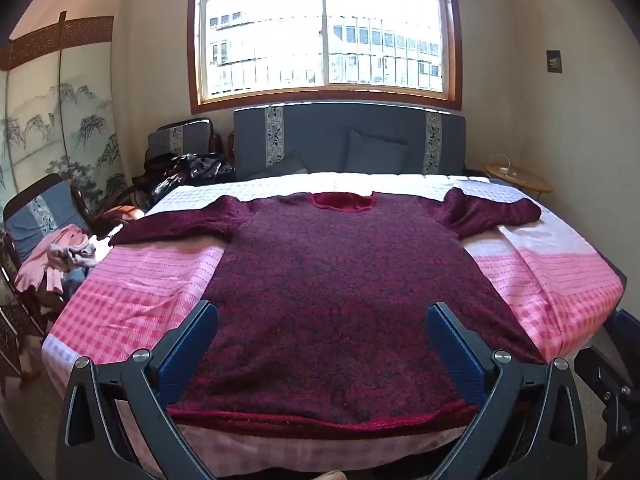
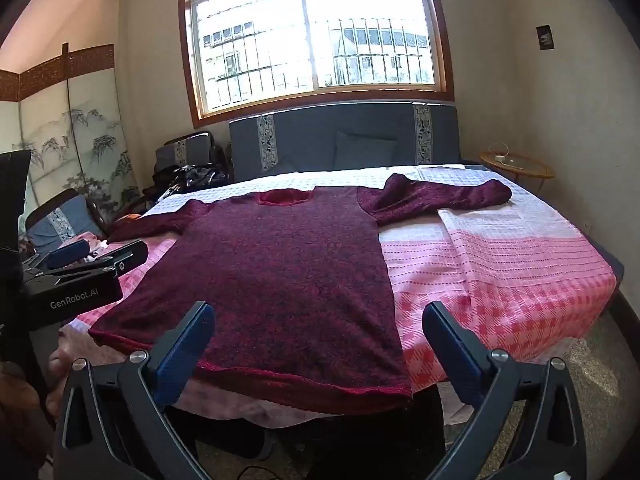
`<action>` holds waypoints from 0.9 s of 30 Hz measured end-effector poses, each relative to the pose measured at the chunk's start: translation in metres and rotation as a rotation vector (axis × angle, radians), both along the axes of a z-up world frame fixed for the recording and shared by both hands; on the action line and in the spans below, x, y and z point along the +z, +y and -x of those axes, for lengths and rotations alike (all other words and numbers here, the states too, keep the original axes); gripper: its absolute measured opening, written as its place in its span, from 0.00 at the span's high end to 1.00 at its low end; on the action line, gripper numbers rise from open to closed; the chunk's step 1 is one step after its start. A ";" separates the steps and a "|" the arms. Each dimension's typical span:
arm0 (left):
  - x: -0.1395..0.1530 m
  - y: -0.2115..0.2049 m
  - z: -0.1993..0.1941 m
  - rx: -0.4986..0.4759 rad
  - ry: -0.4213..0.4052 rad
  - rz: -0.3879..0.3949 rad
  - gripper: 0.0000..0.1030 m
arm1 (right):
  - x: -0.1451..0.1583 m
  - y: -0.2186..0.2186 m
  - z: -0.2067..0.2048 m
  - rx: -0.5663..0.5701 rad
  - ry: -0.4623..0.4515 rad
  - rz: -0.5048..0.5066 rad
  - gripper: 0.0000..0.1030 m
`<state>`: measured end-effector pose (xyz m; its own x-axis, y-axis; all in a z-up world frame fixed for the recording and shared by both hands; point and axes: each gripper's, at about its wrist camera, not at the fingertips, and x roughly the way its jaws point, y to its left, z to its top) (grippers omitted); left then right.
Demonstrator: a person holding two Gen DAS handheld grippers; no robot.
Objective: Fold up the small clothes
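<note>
Left wrist view is showing the maroon sweater [image 1: 340, 280] lying flat on the bed [image 1: 152, 280], sleeves spread. Both the left gripper [image 1: 322, 344] and right gripper [image 2: 316, 340] are hovering with jaws wide, empty. Soft, limp knit is likely calling for pinching at hem corners or shoulders.

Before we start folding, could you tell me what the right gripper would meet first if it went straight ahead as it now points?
Probably the sweater's near right hem corner; the open right gripper tilts down towards it.
</note>
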<state>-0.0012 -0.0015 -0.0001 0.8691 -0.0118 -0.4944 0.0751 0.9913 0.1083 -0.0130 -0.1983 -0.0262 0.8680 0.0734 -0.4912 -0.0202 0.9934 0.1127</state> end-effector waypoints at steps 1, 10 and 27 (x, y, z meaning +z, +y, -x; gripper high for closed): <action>0.000 -0.003 0.001 -0.005 -0.004 0.002 0.00 | 0.000 0.000 0.000 0.002 -0.002 -0.002 0.00; -0.004 0.012 0.030 0.035 0.026 0.121 0.00 | -0.001 0.017 0.018 0.004 -0.009 0.070 0.00; 0.018 0.003 0.044 0.042 -0.047 0.077 0.00 | 0.028 0.030 0.011 0.025 0.030 0.097 0.00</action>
<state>-0.0449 0.0014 0.0183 0.8919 -0.0117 -0.4521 0.0304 0.9990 0.0340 -0.0237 -0.1686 0.0013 0.8511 0.0455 -0.5230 -0.0432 0.9989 0.0165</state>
